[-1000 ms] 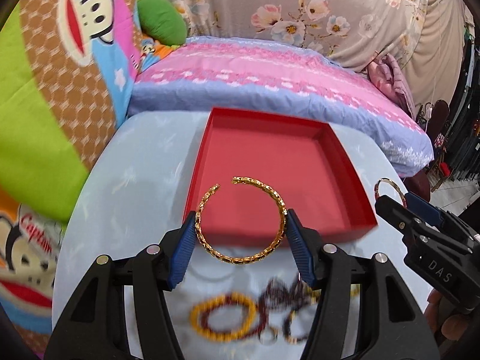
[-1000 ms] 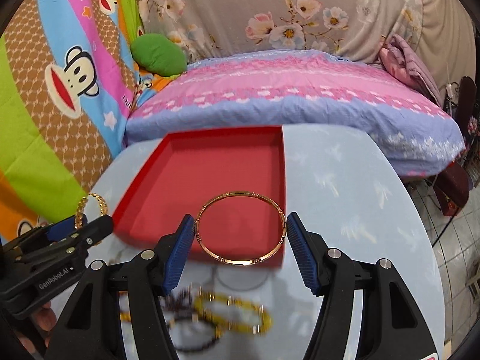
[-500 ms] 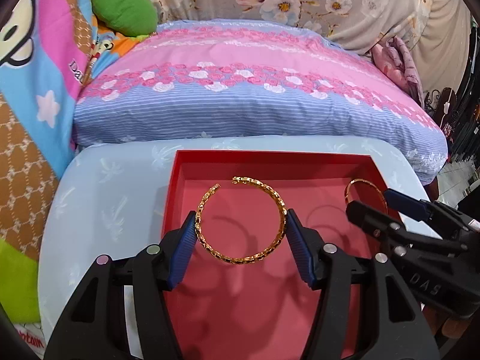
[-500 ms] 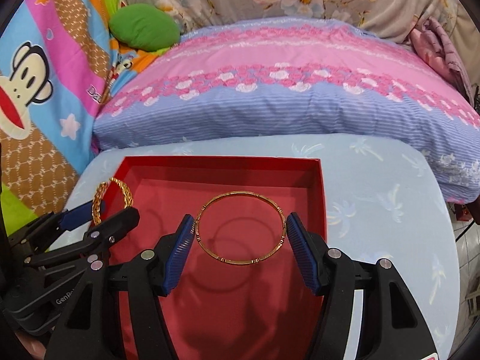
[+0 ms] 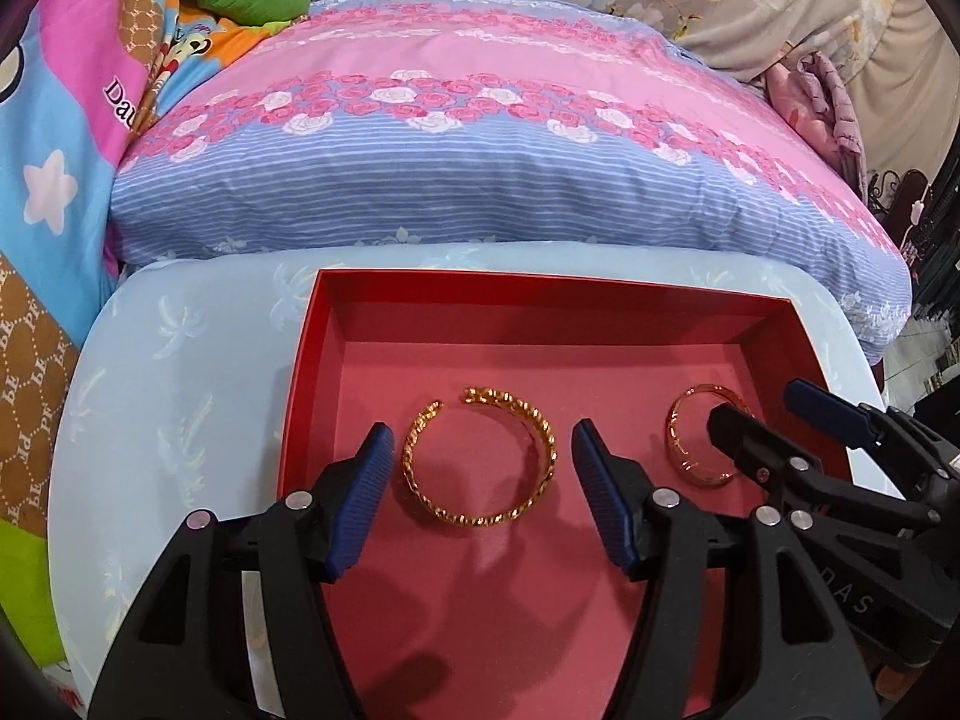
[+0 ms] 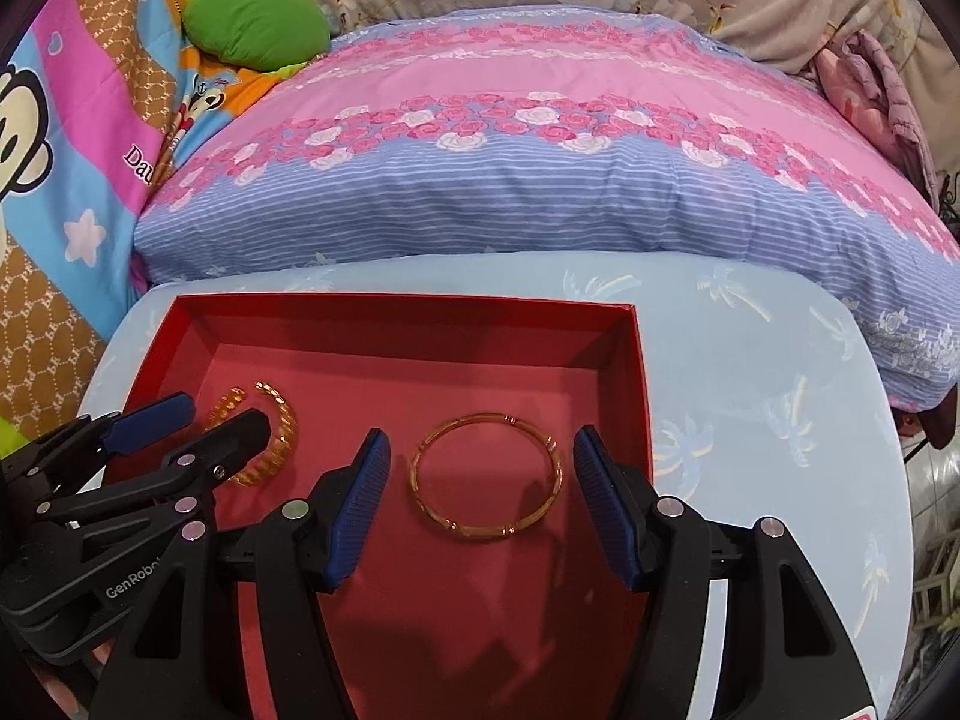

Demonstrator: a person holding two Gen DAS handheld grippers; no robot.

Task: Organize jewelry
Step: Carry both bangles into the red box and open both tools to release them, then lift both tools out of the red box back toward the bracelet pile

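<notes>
A red tray (image 5: 540, 285) (image 6: 390, 299) sits on the pale blue table (image 5: 180, 390). A braided gold bangle (image 5: 474, 519) (image 6: 282, 432) with a gap in its ring lies flat on the tray floor. My left gripper (image 5: 483, 429) (image 6: 207, 420) straddles it; its jaws are opening, and both pads stand clear of the ring. A thin round gold bangle (image 6: 480, 531) (image 5: 699, 477) lies flat to its right. My right gripper (image 6: 480, 433) (image 5: 759, 402) stands open around it, with a small space at each pad.
A pink and blue flowered pillow (image 5: 480, 150) lies just behind the table's far edge. A green cushion (image 6: 258, 21) and a monkey-print blanket (image 6: 60, 150) are at the left. Bare tablecloth (image 6: 750, 420) stretches to the right of the tray.
Both grippers moved forward over the tray and dropped lower. Each bangle was pinched between its pads; now both lie on the tray floor with the pads apart from them.
</notes>
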